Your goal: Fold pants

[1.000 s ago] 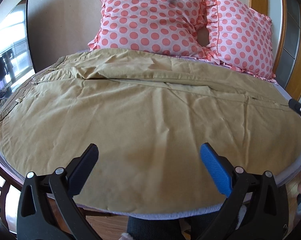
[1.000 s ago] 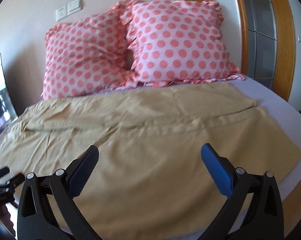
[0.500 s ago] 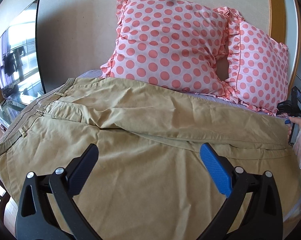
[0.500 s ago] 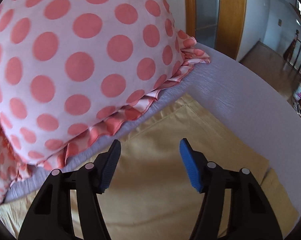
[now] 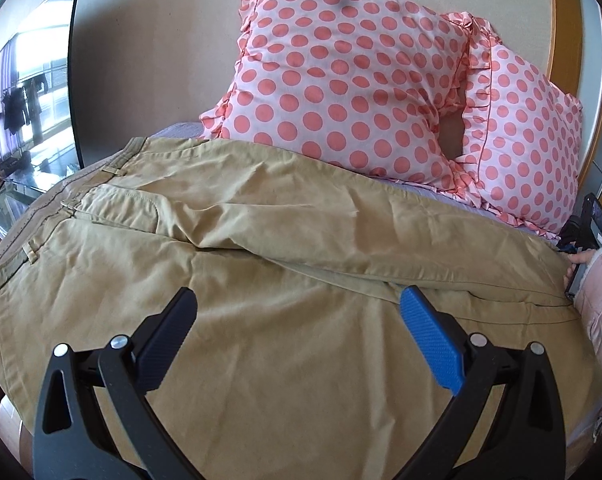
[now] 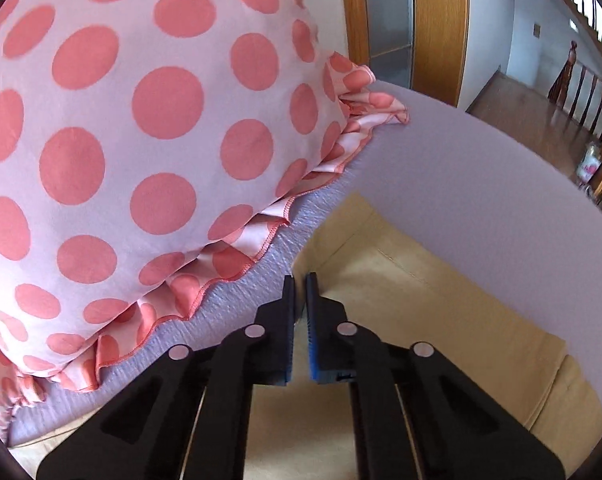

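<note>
Tan pants [image 5: 285,264] lie spread flat across the bed, waistband at the left, legs running right. My left gripper [image 5: 297,328] is open and empty, hovering over the near leg. In the right wrist view my right gripper [image 6: 300,284] has its jaws closed to a narrow slit on the far corner of a pant leg hem [image 6: 325,252], beside the pillow frill. The right gripper also shows at the right edge of the left wrist view [image 5: 581,236], at the leg ends.
Two pink polka-dot pillows [image 5: 341,80] lean on the headboard wall behind the pants; one [image 6: 121,120] sits just left of my right gripper. Lilac bed sheet [image 6: 461,168] extends right. A TV [image 5: 29,88] stands at left. A doorway and wooden floor [image 6: 521,92] lie beyond the bed.
My right gripper moved from over the pants to the far hem by the pillow and closed on the cloth. The left gripper moved forward and stayed open.
</note>
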